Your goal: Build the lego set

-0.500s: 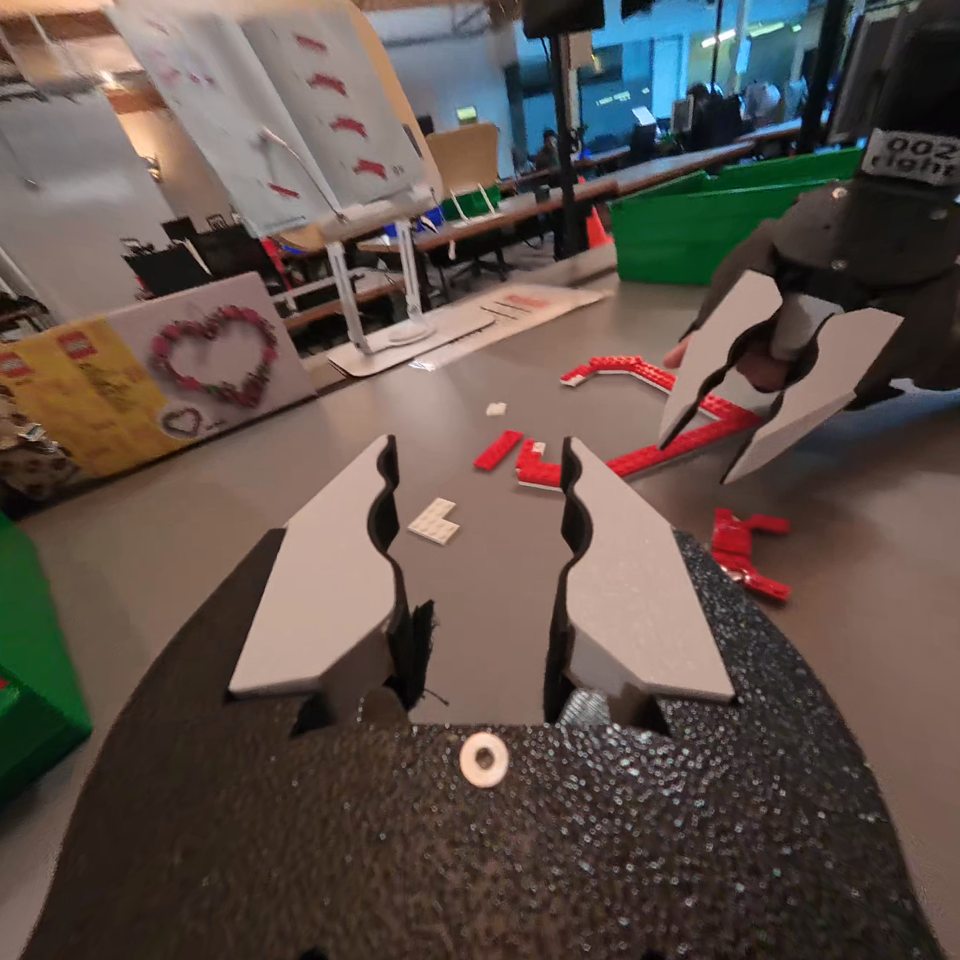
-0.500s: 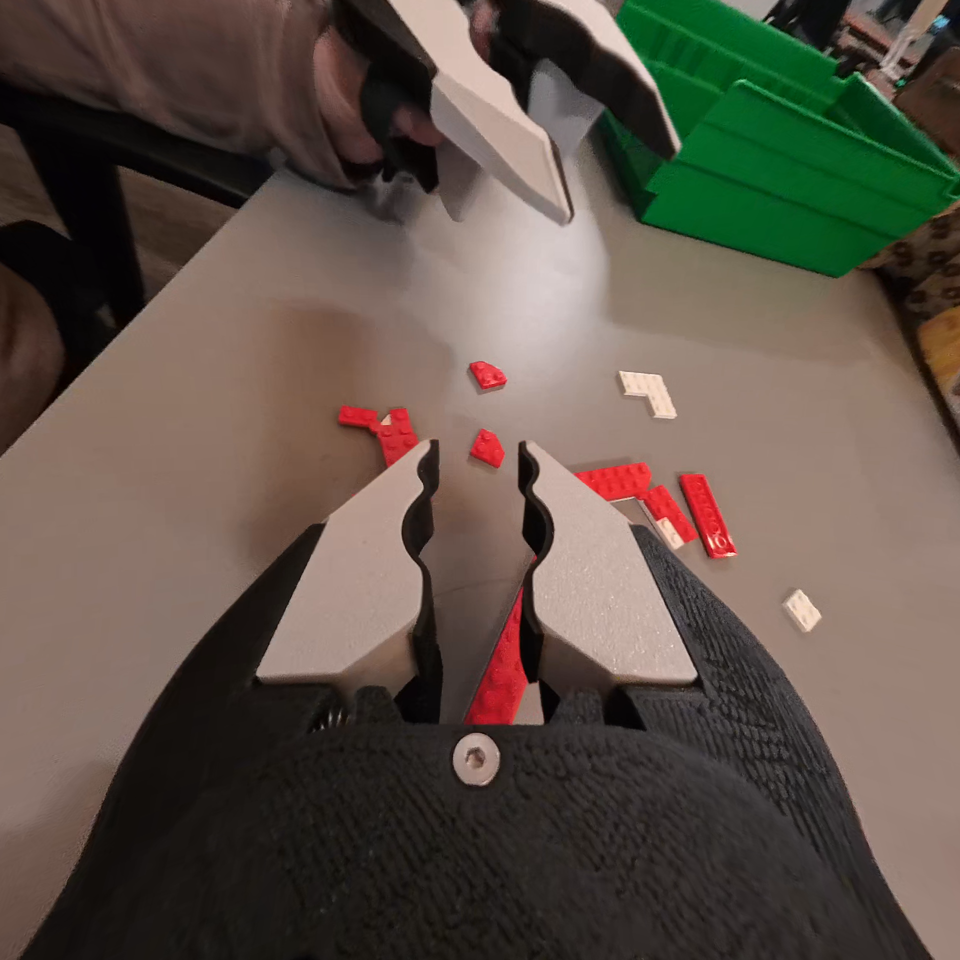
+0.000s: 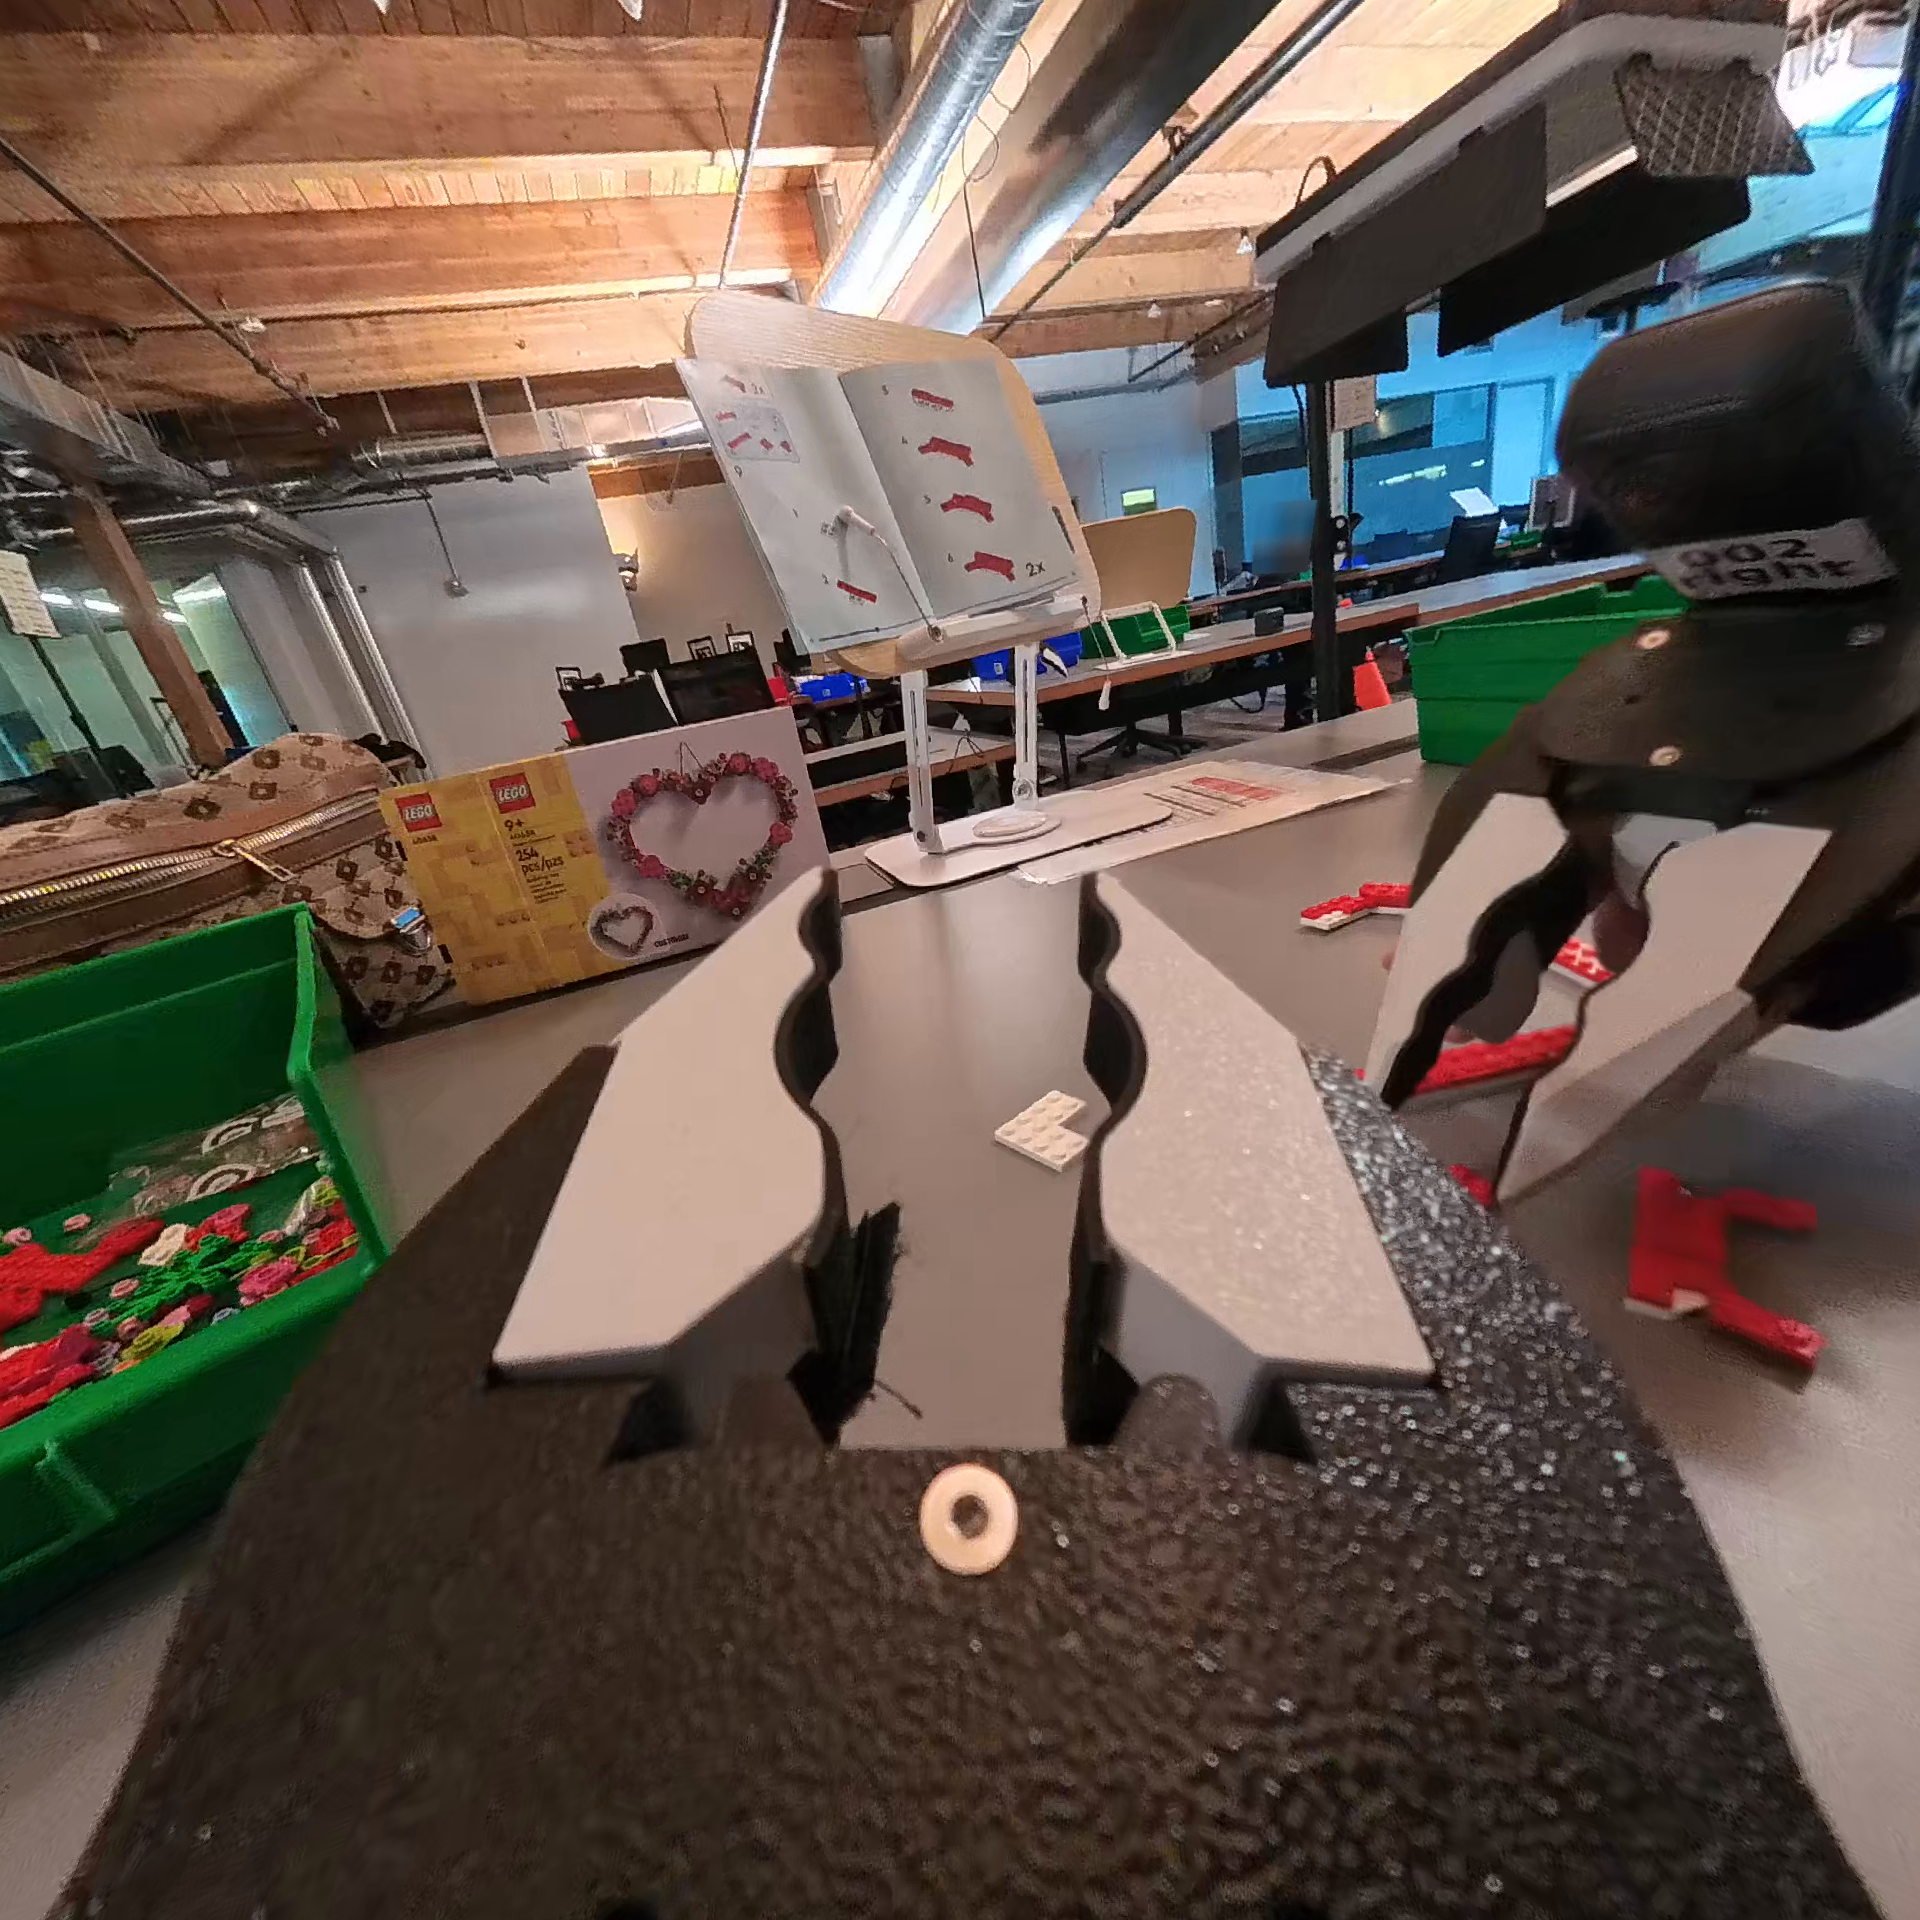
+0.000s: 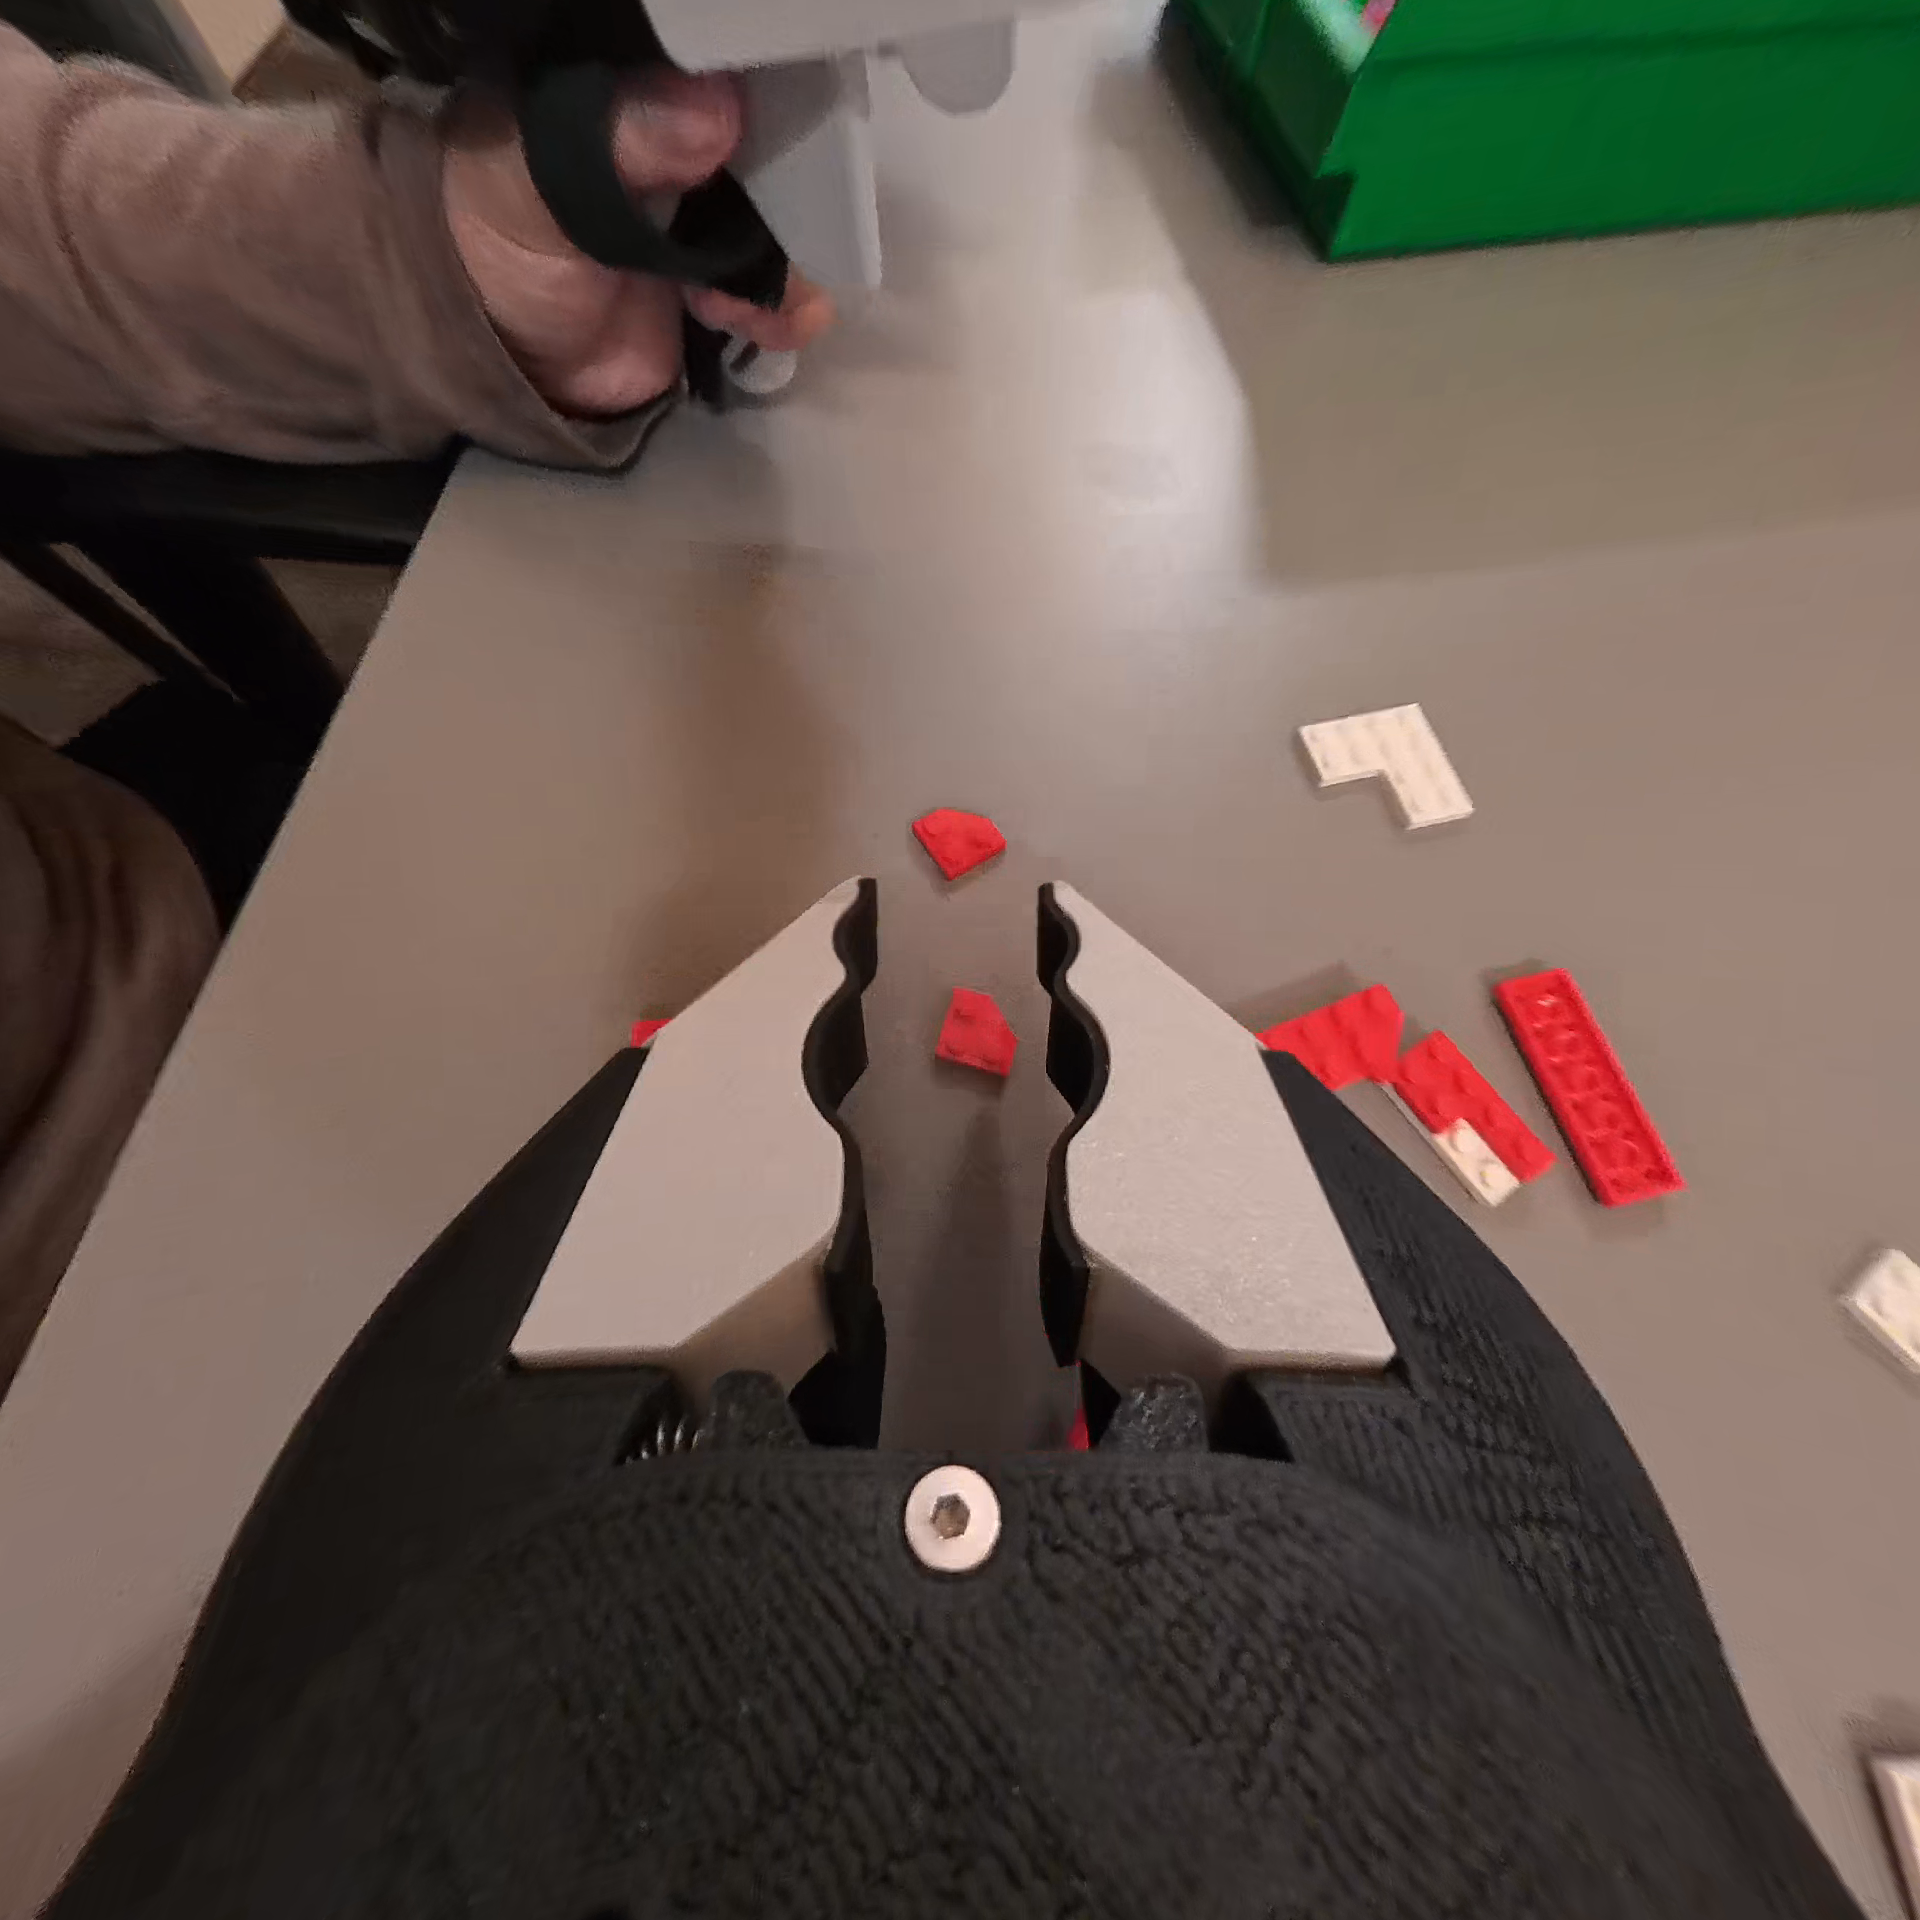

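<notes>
Both grippers are empty. Left gripper (image 3: 956,914) has its jaws well apart, nothing between them, and hangs above the tabletop (image 3: 966,977). Right gripper (image 4: 957,896) has its jaws parted about as wide and holds nothing; a sliver of red shows low at the jaw root, can't tell what it is.

Step in hand, my read: the right gripper lines up on a small red wedge plate (image 4: 974,1027), which lies flat on the tabletop between the two fingers, touching neither. A second red wedge plate (image 4: 958,842) sits just beyond the tips.

To do it well:
- Drop straight down so the tips straddle the near wedge, then close on its edges. The plate is thin, so the tips need to reach the surface or they'll skate over it.
- Keep clear of the far wedge; a nudge scatters it.
- The piece is light and may pivot in the grip, so centre it first.

Other parts: a white L-shaped plate (image 4: 1387,764) far right, a long red plate (image 4: 1588,1086) and a red-and-white subassembly (image 4: 1449,1101) right of the right gripper. Green bin (image 4: 1621,135) in the far right corner. In the left wrist view the instruction booklet (image 3: 894,499) stands open on its stand at the far side.
</notes>
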